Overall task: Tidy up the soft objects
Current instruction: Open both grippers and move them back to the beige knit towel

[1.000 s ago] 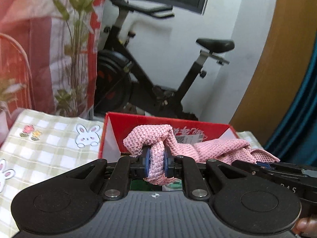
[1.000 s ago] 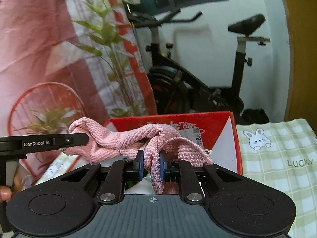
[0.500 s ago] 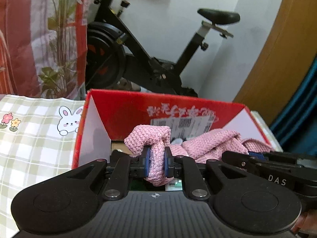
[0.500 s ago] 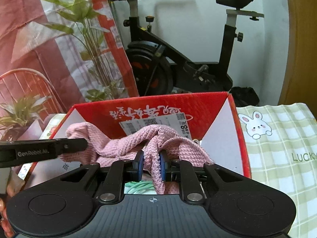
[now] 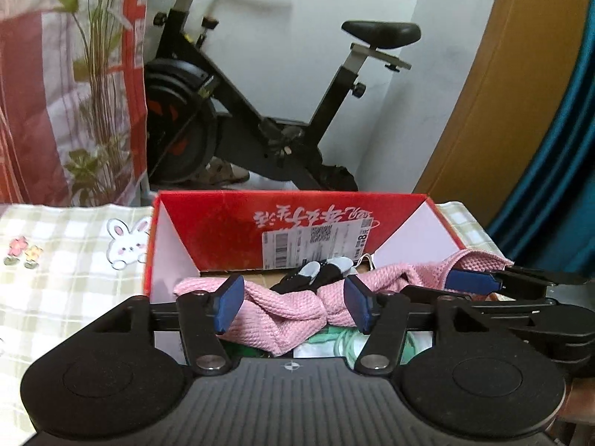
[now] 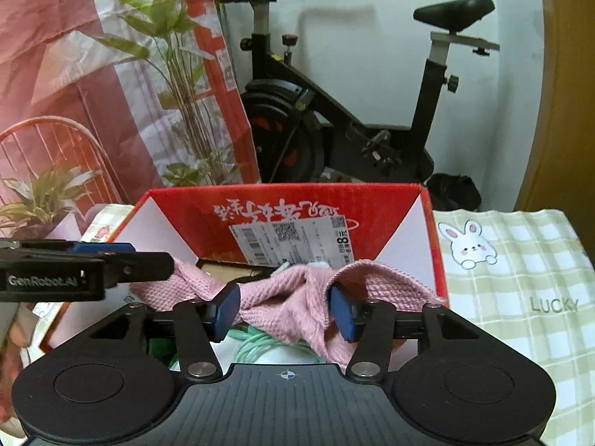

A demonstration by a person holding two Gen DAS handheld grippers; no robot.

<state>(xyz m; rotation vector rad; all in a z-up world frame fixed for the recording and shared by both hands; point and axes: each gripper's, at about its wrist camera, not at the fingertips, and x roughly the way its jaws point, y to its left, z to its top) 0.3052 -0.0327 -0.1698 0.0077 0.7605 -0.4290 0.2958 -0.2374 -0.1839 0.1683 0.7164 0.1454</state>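
A pink knitted cloth [image 5: 286,316] lies draped across the inside of a red cardboard box [image 5: 223,230]. My left gripper [image 5: 293,303] hangs over the box with its jaws opening; the cloth sits slack between the blue pads, not pressed. In the right wrist view the same pink cloth [image 6: 293,304] sags between the pads of my right gripper [image 6: 284,306], whose jaws are also opening. Under the cloth lie a black-and-white item [image 5: 316,275] and a pale green cord [image 6: 260,345]. Each gripper shows at the edge of the other's view.
The box [image 6: 372,208] stands on a green-checked tablecloth with rabbit prints [image 6: 520,278]. Behind it are a black exercise bike [image 5: 260,111], a plant [image 6: 178,93] against a red-and-white hanging, and a wooden door [image 5: 502,111]. A person's fingers [image 6: 15,334] show at far left.
Both grippers came down towards the box with the pink cloth pinched in them, then both sets of jaws spread apart and the cloth dropped loose into the box.
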